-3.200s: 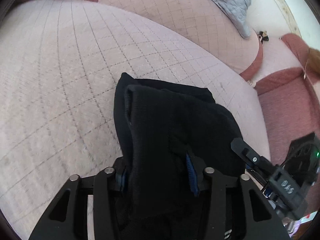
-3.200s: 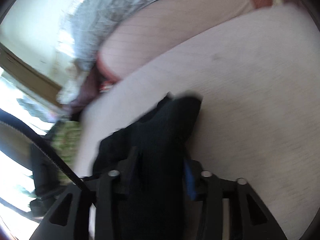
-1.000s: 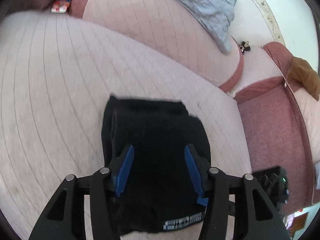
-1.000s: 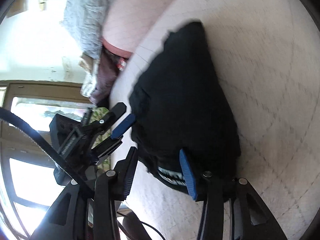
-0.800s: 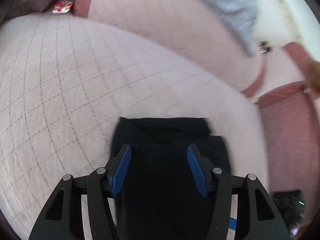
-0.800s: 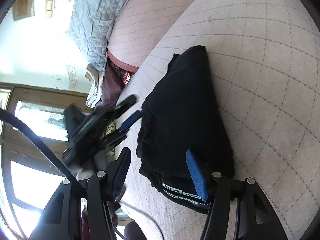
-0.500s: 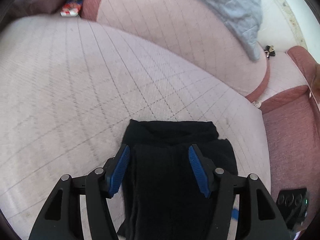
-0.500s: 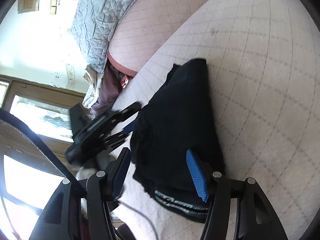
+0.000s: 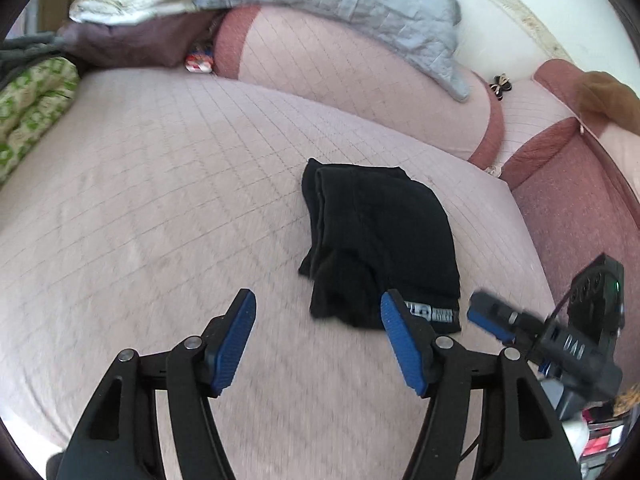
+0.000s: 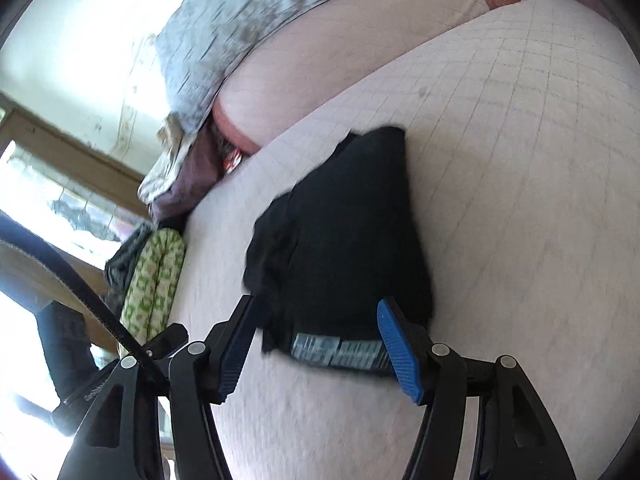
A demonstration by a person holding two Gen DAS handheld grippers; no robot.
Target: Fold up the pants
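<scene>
Left gripper (image 9: 316, 338) jaws are opening, nothing between them — only bare quilted cushion (image 9: 160, 200) under the blue pads. Right gripper (image 10: 312, 340) jaws are opening too, hanging over the near end of the pants (image 10: 344, 240) without pressing on them. The black pants (image 9: 380, 244) are lying folded in a compact stack on the pink cushion, printed waistband (image 10: 340, 350) facing the grippers — grey blanket (image 9: 340, 0) draping over the backrest behind.

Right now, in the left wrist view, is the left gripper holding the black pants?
No, the left gripper holds nothing; the pants lie folded beyond it.
</scene>
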